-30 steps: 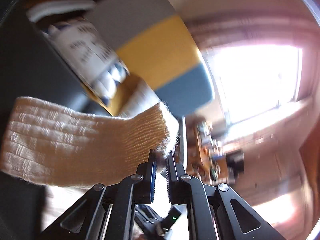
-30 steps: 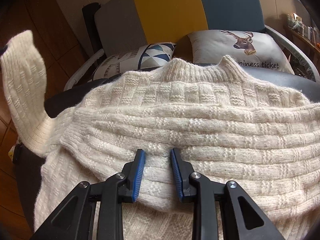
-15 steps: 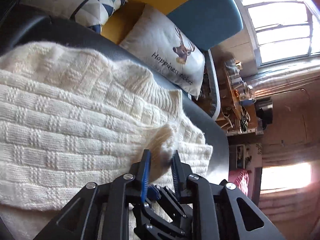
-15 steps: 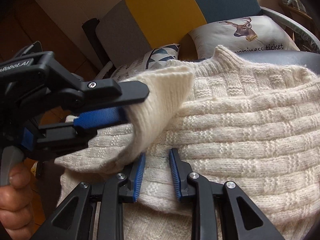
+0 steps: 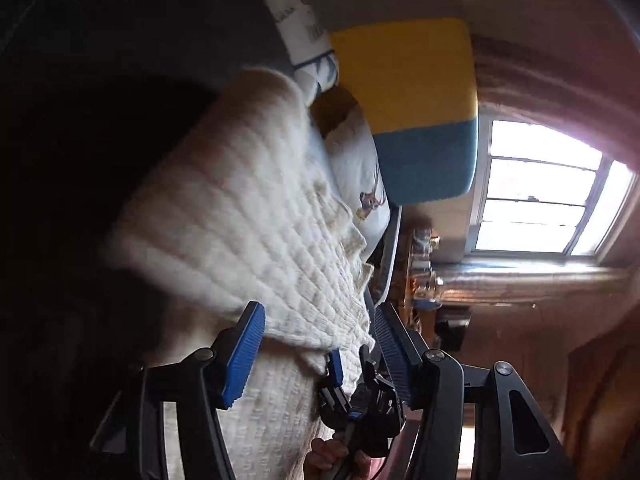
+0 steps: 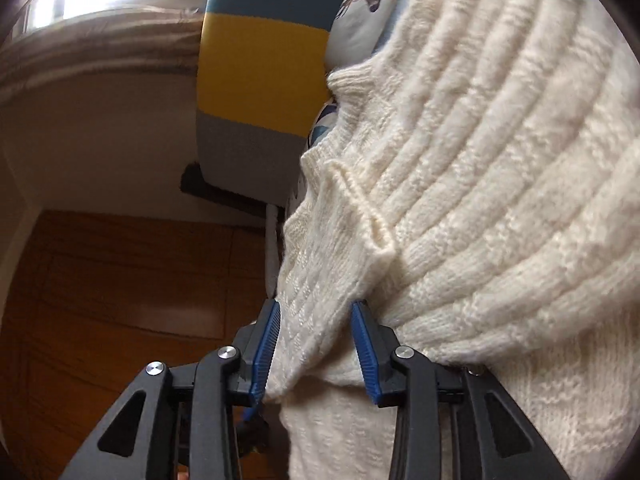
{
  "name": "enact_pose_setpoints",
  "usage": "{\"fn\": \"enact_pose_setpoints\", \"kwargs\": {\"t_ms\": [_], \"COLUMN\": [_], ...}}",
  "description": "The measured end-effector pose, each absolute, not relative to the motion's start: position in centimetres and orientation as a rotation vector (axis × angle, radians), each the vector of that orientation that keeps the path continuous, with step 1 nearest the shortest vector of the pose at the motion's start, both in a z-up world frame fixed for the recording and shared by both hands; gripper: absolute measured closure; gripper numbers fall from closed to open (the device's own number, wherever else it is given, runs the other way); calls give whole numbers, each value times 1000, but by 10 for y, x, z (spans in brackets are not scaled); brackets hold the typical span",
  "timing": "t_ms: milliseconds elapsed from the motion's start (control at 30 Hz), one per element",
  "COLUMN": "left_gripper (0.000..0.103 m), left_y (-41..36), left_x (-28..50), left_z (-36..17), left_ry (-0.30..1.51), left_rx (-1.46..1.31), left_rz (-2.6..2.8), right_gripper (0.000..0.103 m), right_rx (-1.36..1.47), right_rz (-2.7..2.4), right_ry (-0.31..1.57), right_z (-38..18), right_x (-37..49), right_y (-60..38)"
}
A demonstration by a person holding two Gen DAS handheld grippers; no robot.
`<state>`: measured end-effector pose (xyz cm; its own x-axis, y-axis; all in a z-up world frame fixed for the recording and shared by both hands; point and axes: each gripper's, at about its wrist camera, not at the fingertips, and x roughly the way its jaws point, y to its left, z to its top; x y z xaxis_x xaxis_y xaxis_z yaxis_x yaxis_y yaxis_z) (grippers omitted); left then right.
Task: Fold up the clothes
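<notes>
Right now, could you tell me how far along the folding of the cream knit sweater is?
Early. Done: one sleeve lies folded across the cream knit sweater on the sofa. In hand: the left gripper stands open over the knit, gripping nothing; the right gripper straddles a bunched fold, jaws apart. Left: whether the other sleeve is folded cannot be seen, and the body looks unfolded.

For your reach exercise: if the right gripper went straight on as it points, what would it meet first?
The right gripper would meet the cream knitted sweater first: a fold of it already lies between its open jaws.
</notes>
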<state>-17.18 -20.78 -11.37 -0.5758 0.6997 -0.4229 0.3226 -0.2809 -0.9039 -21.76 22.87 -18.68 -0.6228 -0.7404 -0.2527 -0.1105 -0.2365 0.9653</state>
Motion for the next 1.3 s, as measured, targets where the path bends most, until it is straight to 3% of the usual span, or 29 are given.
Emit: {"fn": "enact_pose_setpoints", "kwargs": {"t_ms": [200,400,500,567,633,900,967,1067,1133,1200,1300], "left_gripper": [45,43,43,43,43,43,43,43,43,43,43], "left_y": [-238,-221,-210,-204,-207,-226,-224,-218,-215,-214,-213], "left_x": [-153,-159,-169,-175,-177,-186,-189,-196,-200,-204,-211], "left_z": [-153,-155,-157,-157,-154,-156,-154,-148,-147,-146,-145], "left_ry": [-1932,-1972,-1995,-2005,-2011,-2078,-2071,-2009,-1990,-1982,-1979], "left_rx": [-1172,-1105,-1095,-1087,-1083,-1038,-1040,-1074,-1092,-1105,-1122], "left_rz": [1812,1736,1708,1715,1744,1879,1895,1952,1966,1970,1975], "right_gripper": [66,66,66,72,93,96,96,87,87,88,89], "right_rx": [975,1022,1145,1233,1270,1302,1342,1363,1251,1191,1276], "right_rz": [-1942,-2090,-2175,-2250,-2323,-2532,-2438,-2260,-2182,-2146,-2142], "right_ry": [-1698,-1511,-1257,-1112,-973,-433,-572,-927,-1144,-1240,-1182], "right_z": [-191,-178,-165,-154,-141,-101,-115,-154,-170,-175,-169], "right_x": [-221,-229,-243,-248,-252,-269,-269,-269,-264,-260,-264], "right_y": [219,201,187,177,167,146,164,185,201,209,206]}}
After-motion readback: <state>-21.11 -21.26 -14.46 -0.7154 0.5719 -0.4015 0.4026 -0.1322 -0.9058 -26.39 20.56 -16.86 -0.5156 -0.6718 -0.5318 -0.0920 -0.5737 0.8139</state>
